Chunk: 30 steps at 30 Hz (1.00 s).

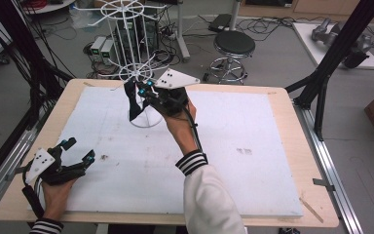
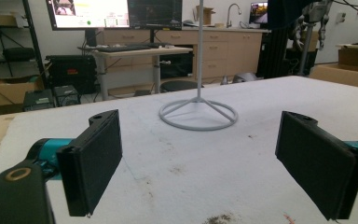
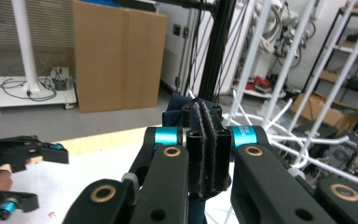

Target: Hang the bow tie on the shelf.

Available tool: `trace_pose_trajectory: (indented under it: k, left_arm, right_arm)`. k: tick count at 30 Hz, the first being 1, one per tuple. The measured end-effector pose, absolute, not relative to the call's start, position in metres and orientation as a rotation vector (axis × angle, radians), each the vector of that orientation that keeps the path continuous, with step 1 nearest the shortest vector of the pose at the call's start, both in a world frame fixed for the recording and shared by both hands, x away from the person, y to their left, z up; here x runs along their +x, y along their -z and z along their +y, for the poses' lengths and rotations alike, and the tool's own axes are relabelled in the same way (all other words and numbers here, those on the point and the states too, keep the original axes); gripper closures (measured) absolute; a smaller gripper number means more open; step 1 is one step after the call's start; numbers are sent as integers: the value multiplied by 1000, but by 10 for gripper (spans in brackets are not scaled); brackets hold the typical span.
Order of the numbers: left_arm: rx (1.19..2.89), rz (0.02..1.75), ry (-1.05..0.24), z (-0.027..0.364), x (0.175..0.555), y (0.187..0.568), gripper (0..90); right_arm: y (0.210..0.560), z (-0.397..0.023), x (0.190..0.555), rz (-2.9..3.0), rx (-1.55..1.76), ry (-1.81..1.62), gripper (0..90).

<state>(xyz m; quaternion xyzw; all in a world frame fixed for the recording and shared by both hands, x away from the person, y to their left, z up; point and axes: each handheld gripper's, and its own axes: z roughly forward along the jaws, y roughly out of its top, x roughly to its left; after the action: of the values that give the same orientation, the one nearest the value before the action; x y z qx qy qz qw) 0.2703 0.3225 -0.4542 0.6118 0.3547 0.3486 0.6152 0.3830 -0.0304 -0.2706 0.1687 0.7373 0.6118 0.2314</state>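
Resting at the lower left of the high view, the left gripper [image 1: 80, 152] is lying low over the white foam-covered table [image 1: 253, 170] with its jaws spread wide and nothing between them; in the left gripper view its two black pads [image 2: 95, 158] are standing well apart, framing the ring base of the white wire rack [image 2: 198, 114] farther up the frame. Near the upper middle of the high view, the right gripper [image 1: 143, 95] is being held raised beside the rack [image 1: 136, 48], its jaws pressed together on a dark navy strip of cloth [image 1: 134, 105], which is hanging down beneath them. In the right gripper view the cloth [image 3: 179, 109] is showing just behind the closed pads.
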Motion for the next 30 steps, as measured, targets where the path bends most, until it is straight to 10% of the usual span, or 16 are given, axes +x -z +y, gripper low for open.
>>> trace_pose_trajectory:
  k: [24,30]
  left_arm:
    - [1412,817,-802,323,271,454,150]
    - [1414,821,-803,322,271,454,150]
  right_arm:
    - [295,-37,418,2104,610,-1638,876]
    - [297,-38,419,2102,636,-1588,731]
